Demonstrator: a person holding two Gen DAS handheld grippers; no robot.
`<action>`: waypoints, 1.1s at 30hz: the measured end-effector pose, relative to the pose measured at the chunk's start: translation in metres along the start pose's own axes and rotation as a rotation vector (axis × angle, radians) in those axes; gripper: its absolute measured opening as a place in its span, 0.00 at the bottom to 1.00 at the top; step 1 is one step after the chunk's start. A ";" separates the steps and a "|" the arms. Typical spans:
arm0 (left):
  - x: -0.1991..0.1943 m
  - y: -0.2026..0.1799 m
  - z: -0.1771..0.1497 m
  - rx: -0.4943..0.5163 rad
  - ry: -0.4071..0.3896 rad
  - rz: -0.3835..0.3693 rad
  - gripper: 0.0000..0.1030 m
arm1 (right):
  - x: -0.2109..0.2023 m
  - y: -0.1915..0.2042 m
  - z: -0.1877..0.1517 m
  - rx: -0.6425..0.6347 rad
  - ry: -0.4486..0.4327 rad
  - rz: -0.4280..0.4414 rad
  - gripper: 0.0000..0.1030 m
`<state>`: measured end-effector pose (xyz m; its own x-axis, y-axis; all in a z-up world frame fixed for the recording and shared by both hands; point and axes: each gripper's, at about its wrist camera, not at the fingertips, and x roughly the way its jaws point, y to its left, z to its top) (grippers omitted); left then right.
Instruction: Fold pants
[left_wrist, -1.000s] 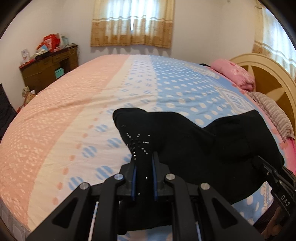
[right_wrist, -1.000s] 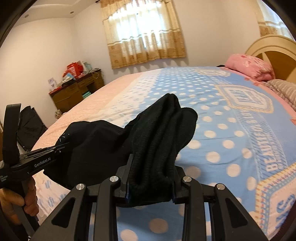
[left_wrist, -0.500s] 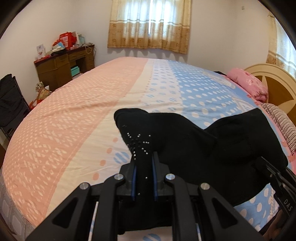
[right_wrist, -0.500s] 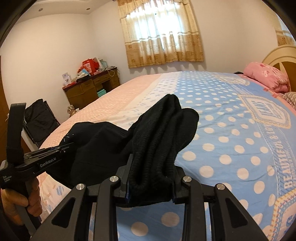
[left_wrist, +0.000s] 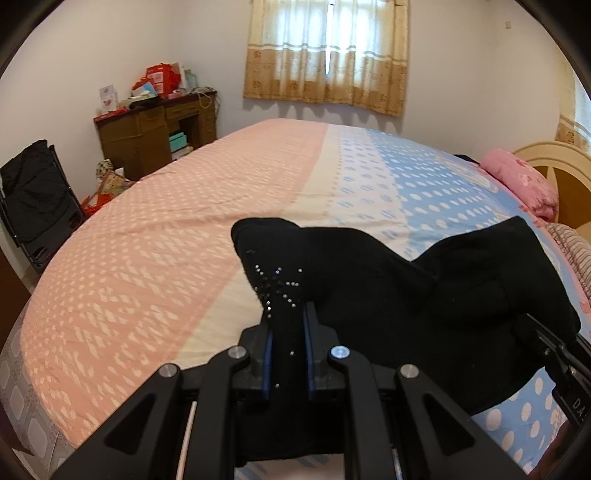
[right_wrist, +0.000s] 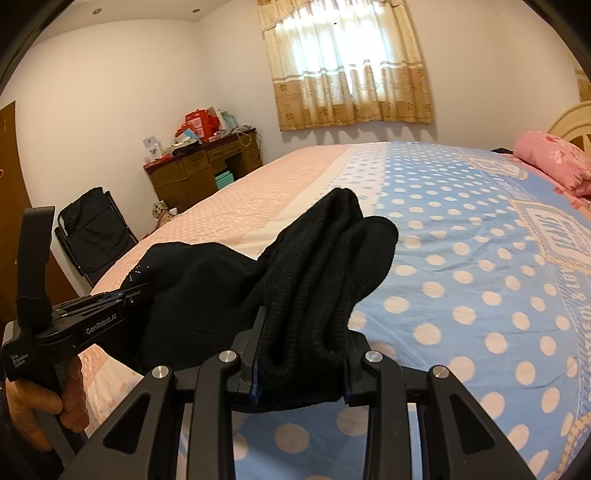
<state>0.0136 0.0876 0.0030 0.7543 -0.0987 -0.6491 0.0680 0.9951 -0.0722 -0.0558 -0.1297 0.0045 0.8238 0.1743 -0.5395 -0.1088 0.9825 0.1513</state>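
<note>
I've got my left gripper pinched tight on a thin, stud-dotted corner of the black pants, held level and pointing out across the bed. My right gripper is clamped on a thick ribbed bunch of the same pants, jaws wedged wide by the fabric, aimed over the blue dotted side. The pants hang between both grippers, lifted above the bedspread near its front edge.
</note>
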 end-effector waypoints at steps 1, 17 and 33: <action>0.001 0.004 0.001 -0.006 -0.001 0.005 0.13 | 0.003 0.003 0.001 -0.003 0.002 0.007 0.31; 0.017 0.044 0.019 -0.055 -0.021 0.077 0.13 | 0.044 0.035 0.022 -0.022 0.010 0.089 0.31; 0.067 0.070 0.051 -0.021 -0.042 0.220 0.13 | 0.126 0.066 0.040 -0.047 0.027 0.128 0.31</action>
<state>0.1020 0.1512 -0.0065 0.7761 0.1216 -0.6188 -0.1141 0.9921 0.0518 0.0630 -0.0453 -0.0202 0.7865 0.2994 -0.5402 -0.2387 0.9540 0.1813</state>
